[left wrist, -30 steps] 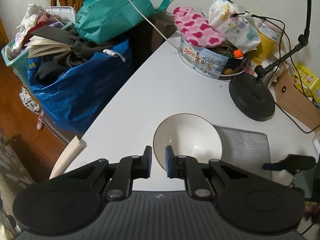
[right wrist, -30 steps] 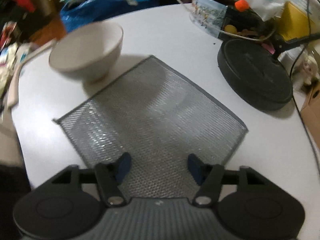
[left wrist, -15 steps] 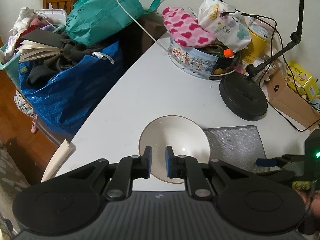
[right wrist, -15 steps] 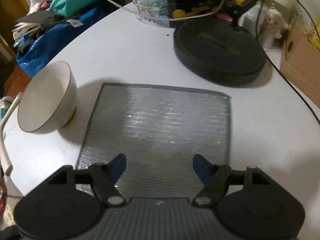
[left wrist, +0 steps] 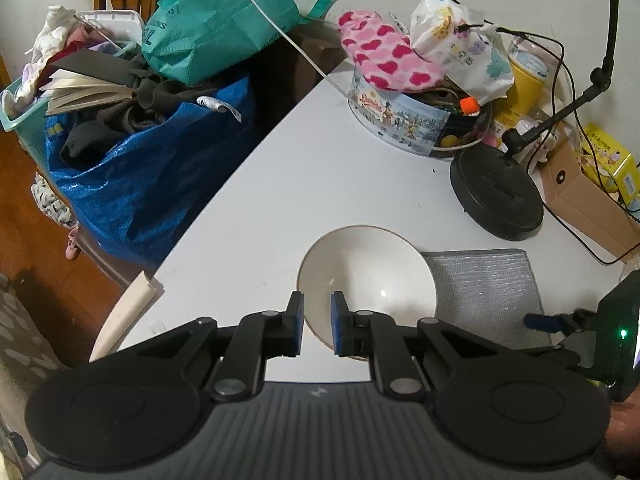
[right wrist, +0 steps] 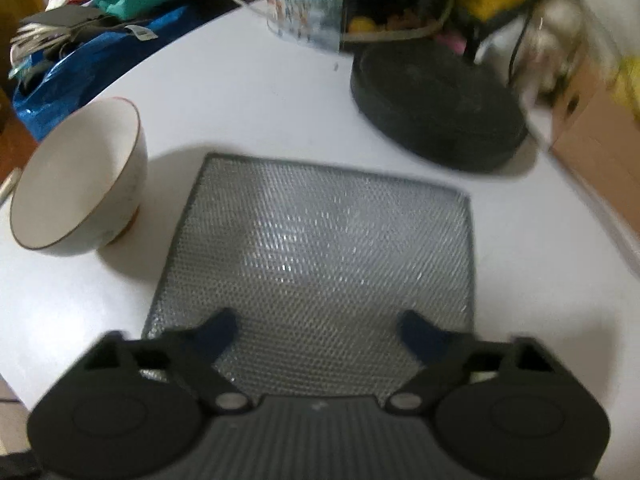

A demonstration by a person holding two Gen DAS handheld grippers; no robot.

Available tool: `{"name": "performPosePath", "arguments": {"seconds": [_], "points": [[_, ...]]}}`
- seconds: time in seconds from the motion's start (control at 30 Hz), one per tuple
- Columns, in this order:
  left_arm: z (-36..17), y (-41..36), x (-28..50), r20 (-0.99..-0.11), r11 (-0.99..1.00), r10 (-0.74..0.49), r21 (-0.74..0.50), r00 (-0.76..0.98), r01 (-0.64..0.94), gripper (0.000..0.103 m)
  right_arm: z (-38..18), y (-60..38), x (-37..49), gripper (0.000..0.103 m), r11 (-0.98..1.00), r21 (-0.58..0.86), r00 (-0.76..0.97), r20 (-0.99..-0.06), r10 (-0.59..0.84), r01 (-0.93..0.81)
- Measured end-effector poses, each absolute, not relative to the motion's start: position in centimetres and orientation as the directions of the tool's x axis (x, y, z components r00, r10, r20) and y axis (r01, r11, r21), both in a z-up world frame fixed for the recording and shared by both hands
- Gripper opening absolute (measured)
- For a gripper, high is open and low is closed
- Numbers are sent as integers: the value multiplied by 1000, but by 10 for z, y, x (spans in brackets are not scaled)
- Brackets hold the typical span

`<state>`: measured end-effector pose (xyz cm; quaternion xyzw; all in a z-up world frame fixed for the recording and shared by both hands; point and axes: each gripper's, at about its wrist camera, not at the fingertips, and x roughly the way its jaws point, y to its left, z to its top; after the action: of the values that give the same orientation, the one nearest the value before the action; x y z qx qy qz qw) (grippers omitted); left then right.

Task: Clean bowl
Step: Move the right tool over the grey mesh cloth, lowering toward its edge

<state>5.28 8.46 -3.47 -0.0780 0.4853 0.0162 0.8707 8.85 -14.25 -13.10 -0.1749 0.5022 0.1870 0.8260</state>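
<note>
Between the fingers of the left tongs sat the near rim of the bowl: a pale bowl with a thin brown edge, tipped off its foot, mouth turned toward those tongs. The fingers stood narrow, one outside the wall and one inside; whether the pads actually pinched the rim could not be told from either view.

Item, right tongs: spread wide, holding nothing, poised low over the near edge of the mesh cloth, a grey, glinting square lying flat on the tabletop. The bowl lay to the left of these tongs, just beside the cloth's left edge.

Item, beyond both tongs: a black round base, a printed tin and a cardboard box, all well apart from the bowl.

Condition of the bowl's inside: no dirt visible, so the scene suited either a bowl awaiting its wipe or one already wiped, with the cloth laid down again.

Handling note, as judgement: thin glazed rim, likely slippery, so the left pads wanted a seat well down the wall. The cloth, lying flat and limp, would best be pinched at an edge or raised fold. The tilt suited reaching the inside, provided the foot stayed braced against the tabletop.
</note>
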Motion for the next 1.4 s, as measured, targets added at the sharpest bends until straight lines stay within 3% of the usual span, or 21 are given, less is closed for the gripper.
{"name": "performPosePath", "arguments": {"seconds": [0.23, 0.3, 0.47, 0.53, 0.6, 0.93, 1.13, 1.4], "points": [[-36, 88, 56, -852, 988, -47, -115, 522, -100, 12, -132, -139, 91, 81, 873, -113, 428, -896, 116, -474], [-35, 88, 56, -851, 988, -49, -117, 523, -98, 12, -133, -138, 92, 90, 875, -114, 427, -897, 113, -470], [-36, 89, 58, -852, 988, -50, -118, 521, -98, 12, -134, -134, 94, 93, 876, -118, 422, -901, 104, -467], [-36, 88, 59, -853, 988, -50, -117, 519, -97, 12, -139, -140, 100, 103, 902, -47, 367, -922, 126, -429], [-36, 88, 60, -853, 988, -50, -117, 519, -97, 12, -143, -146, 104, 103, 919, 5, 328, -933, 146, -393], [-34, 82, 64, -851, 990, -55, -115, 523, -84, 12, -140, -152, 98, 99, 889, 4, 333, -926, 175, -457], [-33, 81, 62, -851, 990, -54, -114, 523, -83, 12, -130, -138, 87, 96, 845, -153, 430, -897, 99, -513], [-33, 82, 59, -852, 989, -49, -114, 522, -93, 12, -136, -139, 94, 95, 860, -74, 383, -912, 146, -505]]}}
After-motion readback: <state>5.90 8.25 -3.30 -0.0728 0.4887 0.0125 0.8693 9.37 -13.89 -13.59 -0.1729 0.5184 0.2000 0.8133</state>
